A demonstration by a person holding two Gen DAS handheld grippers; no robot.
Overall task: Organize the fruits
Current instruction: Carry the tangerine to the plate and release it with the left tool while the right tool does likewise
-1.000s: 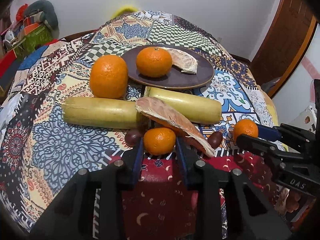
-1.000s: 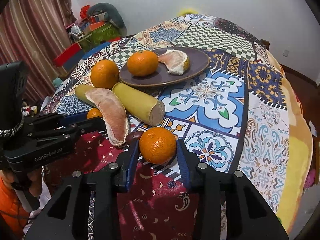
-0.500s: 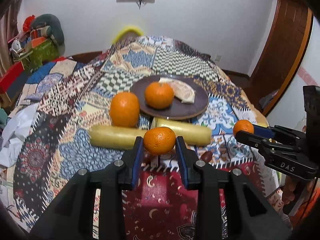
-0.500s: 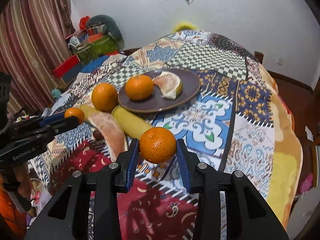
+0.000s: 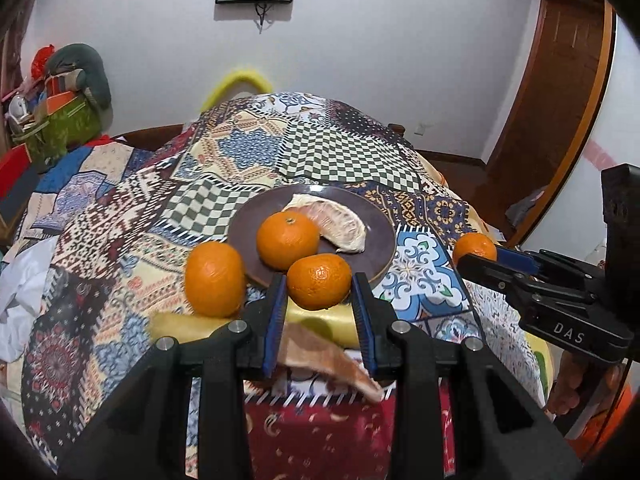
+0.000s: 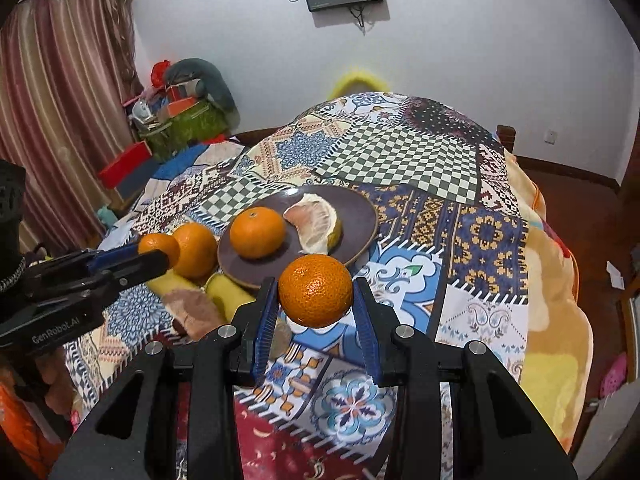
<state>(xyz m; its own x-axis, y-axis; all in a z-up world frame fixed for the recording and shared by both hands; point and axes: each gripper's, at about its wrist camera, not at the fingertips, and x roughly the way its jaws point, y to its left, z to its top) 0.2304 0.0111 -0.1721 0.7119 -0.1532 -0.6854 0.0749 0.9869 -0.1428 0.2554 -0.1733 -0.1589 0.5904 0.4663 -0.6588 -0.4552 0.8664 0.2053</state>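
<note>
Both small orange mandarins have risen off the patchwork quilt: my left hand-held gripper clamps one, my right hand-held gripper clamps another. Each hovers beside the round brown plate, so placing them probably comes next.

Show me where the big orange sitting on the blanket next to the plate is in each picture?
Left wrist view: the big orange sits left of centre, on the blanket just left of the plate.
Right wrist view: the big orange is left of centre, partly behind the left gripper and its small tangerine.
Shared landmark: the dark plate with an orange and a pomelo wedge on it.
</note>
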